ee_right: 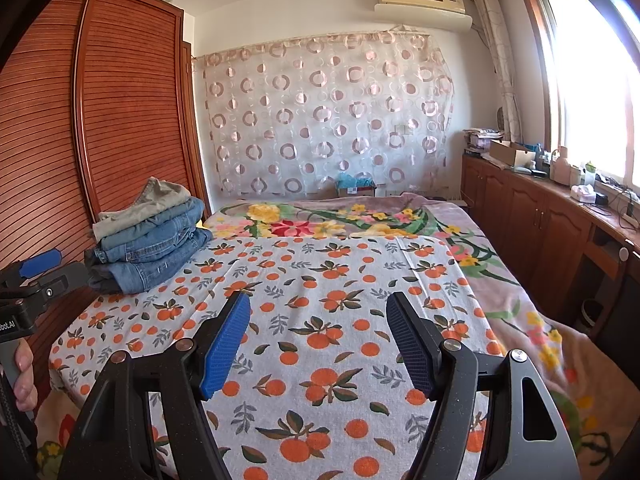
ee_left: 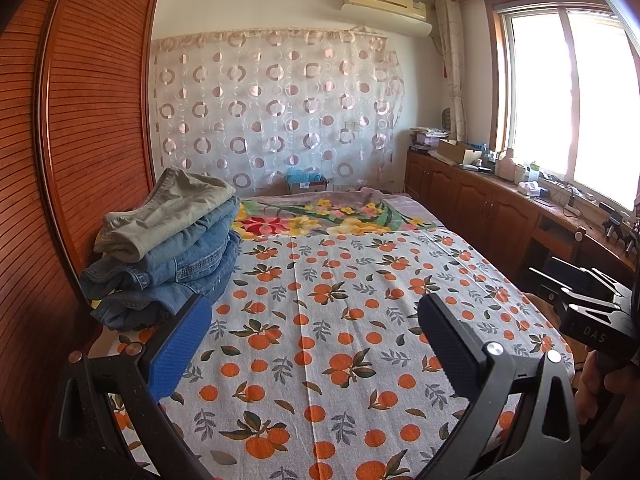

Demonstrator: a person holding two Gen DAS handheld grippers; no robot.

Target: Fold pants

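A stack of folded pants (ee_left: 168, 248), a khaki pair on top of several blue jeans, sits at the bed's left edge beside the wardrobe; it also shows in the right wrist view (ee_right: 152, 240). My left gripper (ee_left: 314, 312) is open and empty, hovering over the orange-print sheet (ee_left: 340, 320), its left blue pad (ee_left: 180, 348) just in front of the stack. My right gripper (ee_right: 318, 308) is open and empty over the sheet (ee_right: 320, 280), to the right of the stack. Each gripper shows at the edge of the other's view.
A wooden slatted wardrobe (ee_left: 80, 140) stands tight against the bed's left. A floral blanket (ee_right: 340, 216) covers the far end of the bed. Low wooden cabinets (ee_right: 540, 216) with clutter run under the window on the right. A circle-print curtain (ee_left: 276, 112) hangs at the back.
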